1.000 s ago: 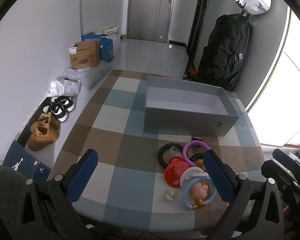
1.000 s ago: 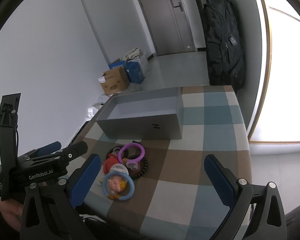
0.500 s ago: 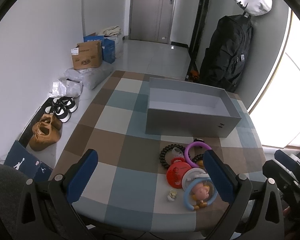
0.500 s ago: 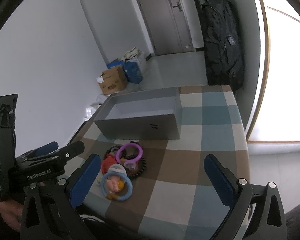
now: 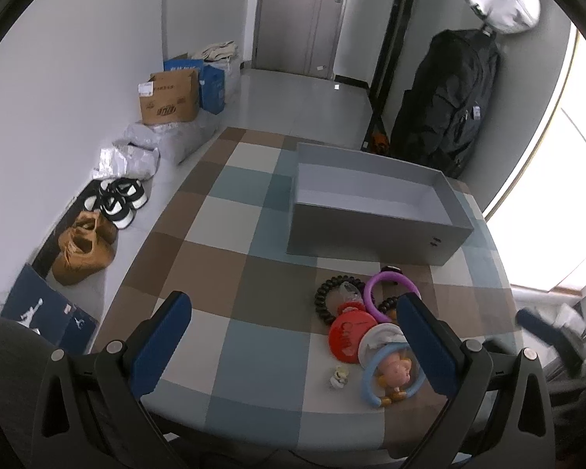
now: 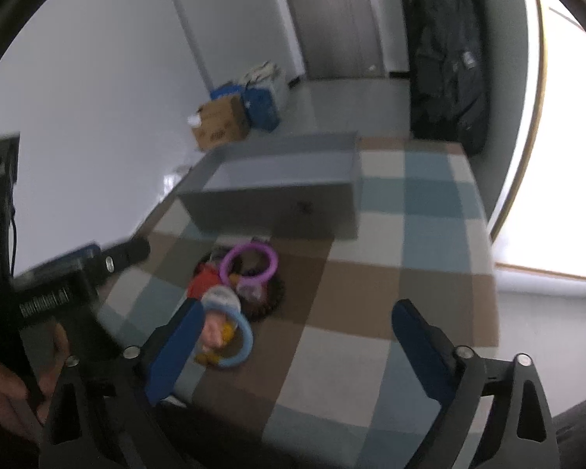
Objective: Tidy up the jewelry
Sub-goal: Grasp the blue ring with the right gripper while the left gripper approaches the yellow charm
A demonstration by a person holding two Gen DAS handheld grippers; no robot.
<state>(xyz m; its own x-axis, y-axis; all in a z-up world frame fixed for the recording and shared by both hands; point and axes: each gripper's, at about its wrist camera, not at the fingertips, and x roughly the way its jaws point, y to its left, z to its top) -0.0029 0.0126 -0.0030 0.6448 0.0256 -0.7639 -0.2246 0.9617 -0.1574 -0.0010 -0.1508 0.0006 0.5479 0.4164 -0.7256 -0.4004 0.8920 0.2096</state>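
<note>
Left wrist view takes in the checked tabletop (image 5: 222, 273), with the open grey box (image 5: 375, 211) lying on its far half, long axis running left to right across the view and its open top facing up. Near the front wall of the box, toward the right, the jewelry sits in a loose heap: a black beaded bracelet (image 5: 324, 297), a purple ring (image 5: 390, 291) overlapping it, a red disc (image 5: 345, 336), a light blue ring (image 5: 386, 381) around a small pink figure (image 5: 396, 371), and a tiny pale charm (image 5: 339, 377) just left of the blue ring. The left tongs (image 5: 293, 348) stand wide open over the near edge of the tabletop, holding nothing; the right-hand finger covers part of the heap. The right tongs (image 6: 293, 346) are likewise spread wide and empty, their left finger overlapping the blue ring. The right wrist view is blurred, so the heap's smaller pieces are hard to make out there, and the box's far end is cut from sight by its own wall. At that view's left edge the other tool's black body is seen, held in a hand (image 6: 4, 394).
</note>
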